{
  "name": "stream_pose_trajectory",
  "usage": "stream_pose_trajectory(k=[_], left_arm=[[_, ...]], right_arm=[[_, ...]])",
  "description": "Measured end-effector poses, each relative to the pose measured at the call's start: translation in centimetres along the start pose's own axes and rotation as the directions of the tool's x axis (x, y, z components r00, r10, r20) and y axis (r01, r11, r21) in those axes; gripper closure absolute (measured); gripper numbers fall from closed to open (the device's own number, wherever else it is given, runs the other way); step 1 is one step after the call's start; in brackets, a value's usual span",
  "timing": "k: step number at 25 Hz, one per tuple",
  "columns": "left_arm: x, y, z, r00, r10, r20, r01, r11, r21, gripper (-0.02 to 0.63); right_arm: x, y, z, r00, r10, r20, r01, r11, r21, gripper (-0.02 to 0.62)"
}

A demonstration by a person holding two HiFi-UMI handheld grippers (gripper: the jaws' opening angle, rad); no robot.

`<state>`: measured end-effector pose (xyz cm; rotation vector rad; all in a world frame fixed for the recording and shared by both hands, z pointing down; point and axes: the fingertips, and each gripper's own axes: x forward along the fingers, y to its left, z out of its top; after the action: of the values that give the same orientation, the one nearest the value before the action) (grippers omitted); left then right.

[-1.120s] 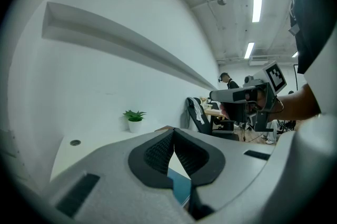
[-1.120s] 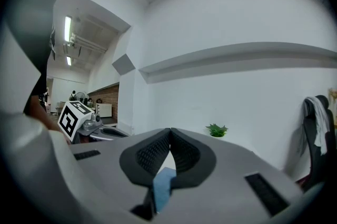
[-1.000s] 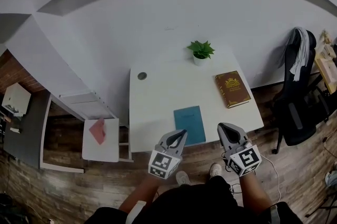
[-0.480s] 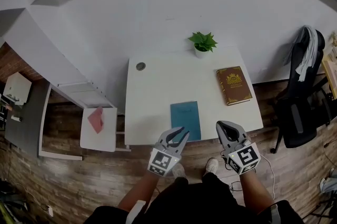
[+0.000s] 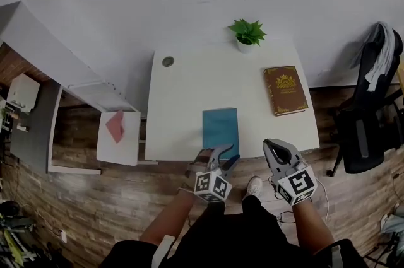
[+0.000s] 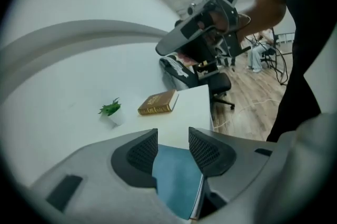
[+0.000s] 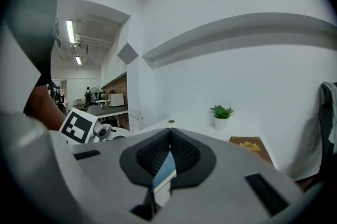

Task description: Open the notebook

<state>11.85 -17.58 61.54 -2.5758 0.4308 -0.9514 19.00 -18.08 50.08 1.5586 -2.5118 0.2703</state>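
Notebook [image 5: 220,126]: blue-green, lying flat and shut on the white table, near the front edge and about in the middle.
Left gripper [image 5: 225,157]: it is just at the front edge of the table, right by the near end of the notebook. Its jaws are opening. The notebook shows in the gap between them, but the pads do not press on it.
Right gripper [image 5: 273,145]: it is to the right of the notebook, at the front edge of the table. Its jaws are closed tight together with nothing in them.
Table [image 5: 183,103]: white, standing against a white wall.
Brown book [image 5: 285,91]: it lies shut on the right side of the table, well apart from the notebook.
Pot [image 5: 245,46]: small and white, at the back of the table. A green plant [image 5: 247,31] grows in it.
Round thing [image 5: 168,61]: small and dark, at the back left corner of the table. I cannot tell what it is.
Side shelf [image 5: 120,150]: white, to the left of the table. A red thing [image 5: 115,126] lies on top.
Chair [image 5: 363,134]: black, to the right of the table, with a pale cloth [image 5: 382,52] hung on its back.
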Motion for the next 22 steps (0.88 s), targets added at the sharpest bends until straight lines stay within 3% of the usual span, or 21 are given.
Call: stream_pose_trajectory(k=[6, 10, 13, 22], left_arm=[[3.5, -3.1, -3.2, 0.981, -0.102, -0.164, 0.12, 0.988, 0.1, 0.417], [5.3, -4.9, -5.1, 0.957, -0.154, -0.247, 0.184, 0.978, 0.102, 0.417], [6.2, -5.6, -6.4, 0.939, -0.163, -0.304, 0.205, 0.973, 0.11, 0.419], [7.3, -6.3, -7.9, 0.916, -0.194, -0.352, 0.235, 0.969, 0.078, 0.445]], right_arm=[[0.1, -0.2, -1.8, 0.999, 0.037, -0.036, -0.036, 0.999, 0.019, 0.594], [0.1, -0.6, -2.3, 0.997, 0.042, -0.066, -0.04, 0.999, 0.034, 0.594], [-0.2, -2.4, -2.1, 1.0, 0.004, -0.019, -0.003, 0.999, 0.051, 0.594], [-1.6, -5.6, -2.7, 0.999, -0.047, -0.012, 0.048, 0.996, 0.069, 0.593]])
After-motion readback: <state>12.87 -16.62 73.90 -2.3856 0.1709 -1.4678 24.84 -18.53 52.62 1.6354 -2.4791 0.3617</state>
